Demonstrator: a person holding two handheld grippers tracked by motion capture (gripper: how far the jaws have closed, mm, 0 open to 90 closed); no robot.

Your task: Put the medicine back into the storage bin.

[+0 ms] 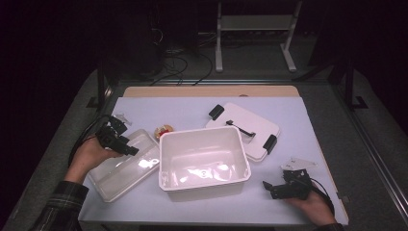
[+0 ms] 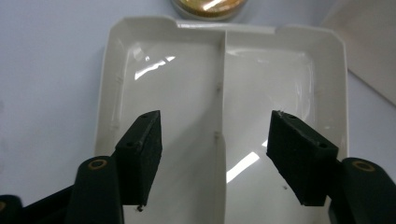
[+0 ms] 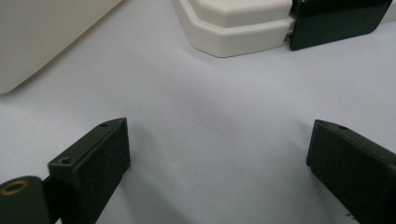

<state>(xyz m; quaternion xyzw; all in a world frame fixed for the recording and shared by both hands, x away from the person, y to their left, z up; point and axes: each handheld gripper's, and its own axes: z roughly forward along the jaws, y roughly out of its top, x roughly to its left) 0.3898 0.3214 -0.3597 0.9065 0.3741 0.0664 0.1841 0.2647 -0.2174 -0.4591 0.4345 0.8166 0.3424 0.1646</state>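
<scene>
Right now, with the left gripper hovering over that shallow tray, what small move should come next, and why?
Probably lower the left gripper onto the divided tray's centre rib: its jaws stand open astride that rib, gripping nothing yet.

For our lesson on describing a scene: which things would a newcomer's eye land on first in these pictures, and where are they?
The big white tub stands open mid-table, with its flat lid, black clips at its ends, lying just behind it to the right. Left of the tub lies a shallow divided tray; the left gripper hangs over it, jaws apart. The right gripper rests low near the table's front right corner, also open.
</scene>
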